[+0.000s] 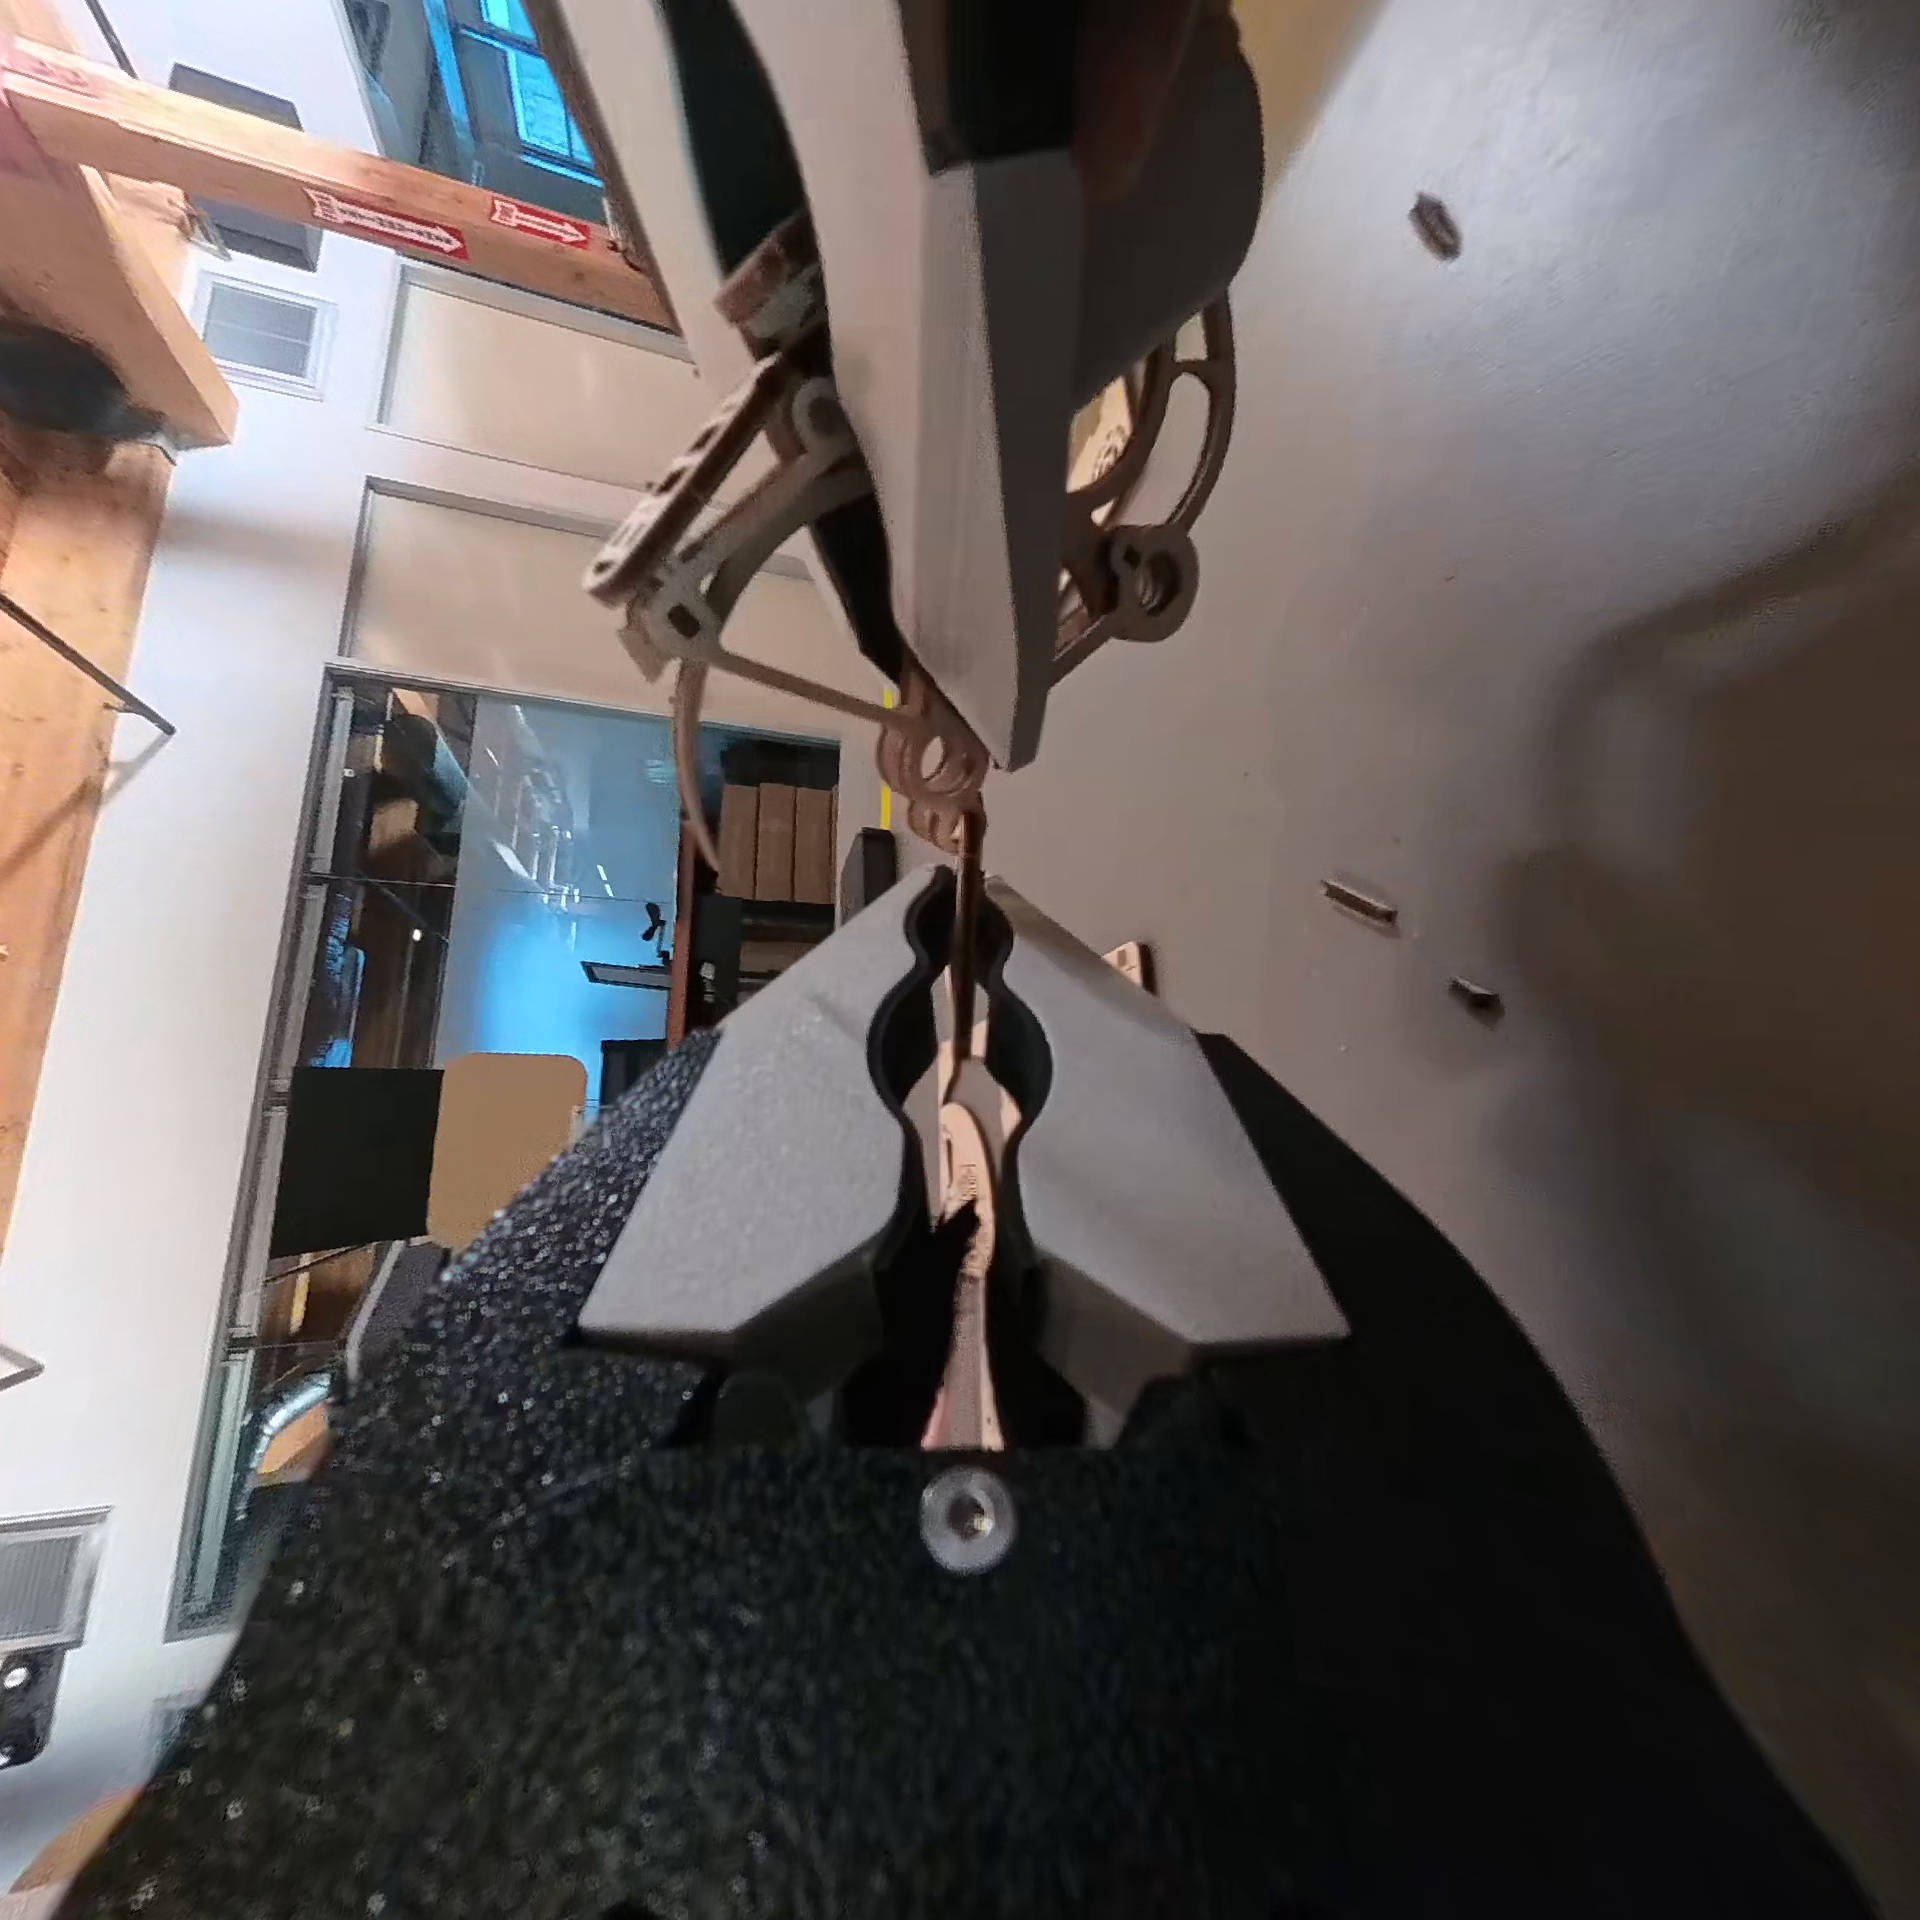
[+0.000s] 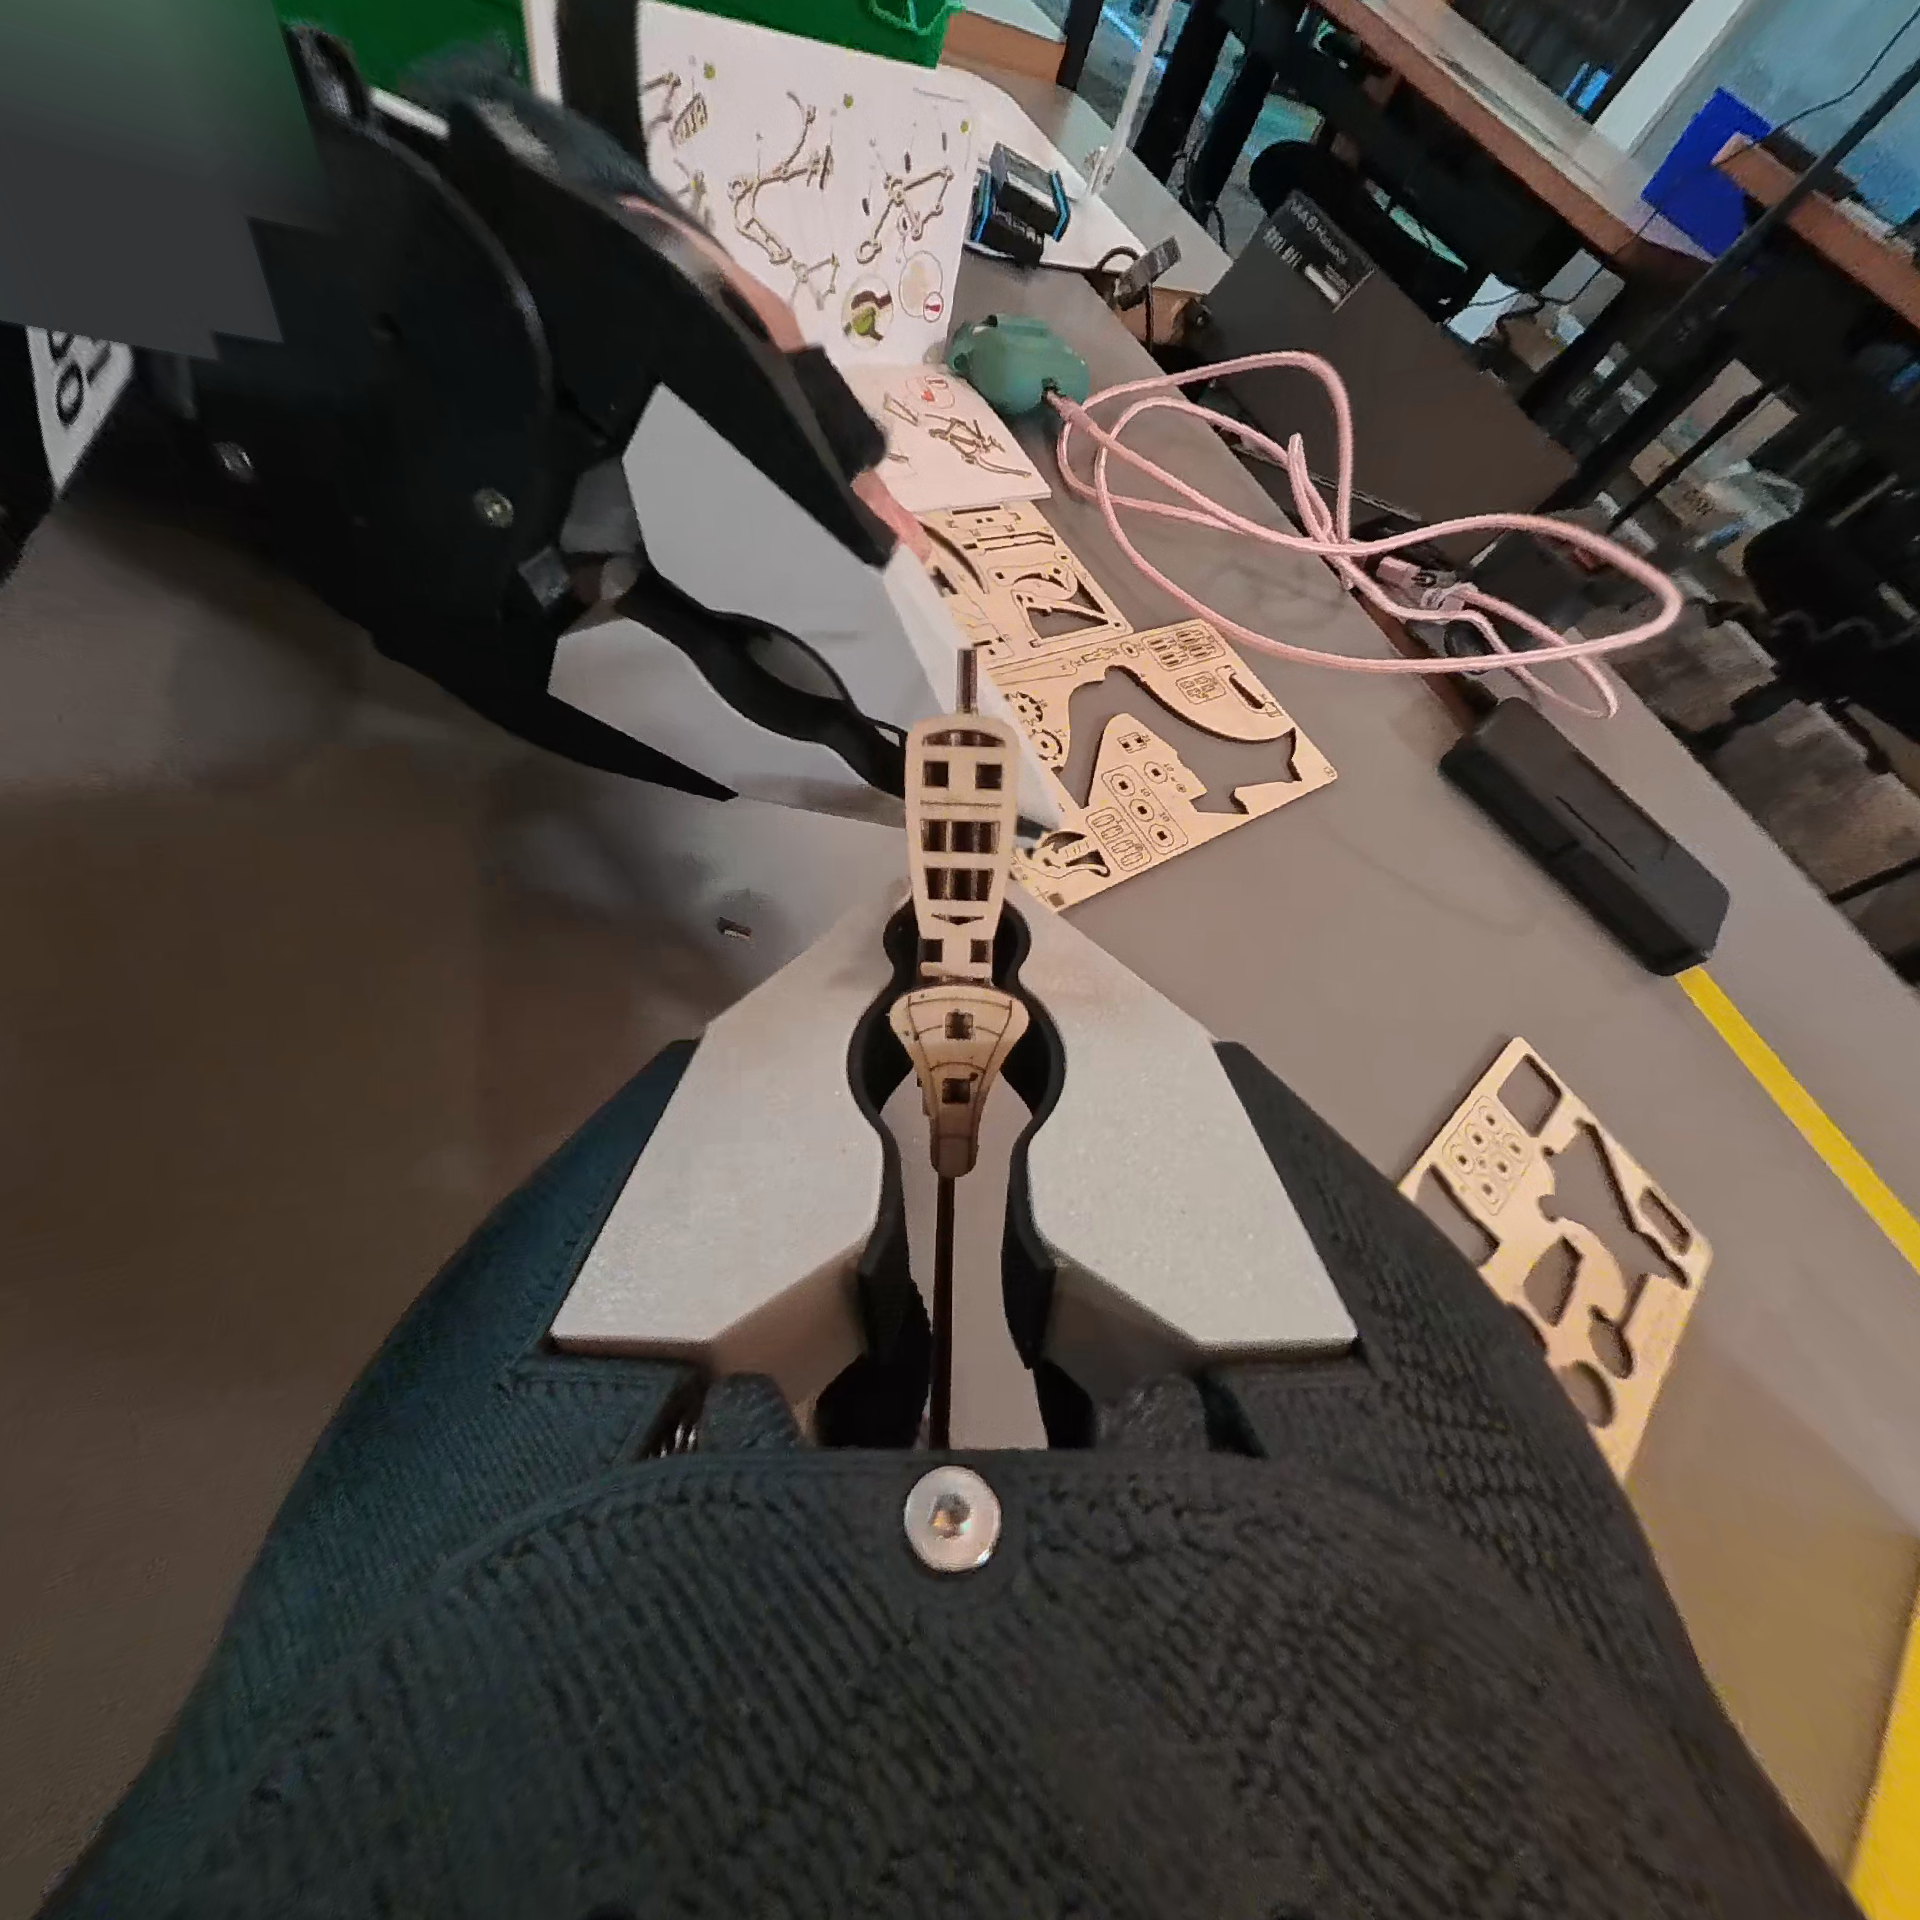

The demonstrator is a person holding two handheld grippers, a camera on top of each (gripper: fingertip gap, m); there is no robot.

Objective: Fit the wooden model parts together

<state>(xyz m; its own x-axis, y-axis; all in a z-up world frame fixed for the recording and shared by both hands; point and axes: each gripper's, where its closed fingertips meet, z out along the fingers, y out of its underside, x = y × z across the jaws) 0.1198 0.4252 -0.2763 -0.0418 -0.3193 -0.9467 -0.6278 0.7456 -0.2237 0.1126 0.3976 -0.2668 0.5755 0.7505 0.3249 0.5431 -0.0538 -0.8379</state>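
My left gripper is shut on a thin wooden part, seen edge-on and sticking out past the fingertips. Just beyond it, my right gripper comes in from above, shut on the partly built wooden model with its rings and wheel. The thin part's tip sits at the model's rings. In the right wrist view, my right gripper clamps the model's slotted spine. The left gripper reaches in from the upper left, with the thin part behind the spine.
On the grey table lie punched-out wooden sheets, instruction sheets, a pink cord, a teal object and a black box. Yellow tape marks the table's right edge. Small wooden offcuts lie loose. My two grippers' fingertips are within a few centimetres of each other.
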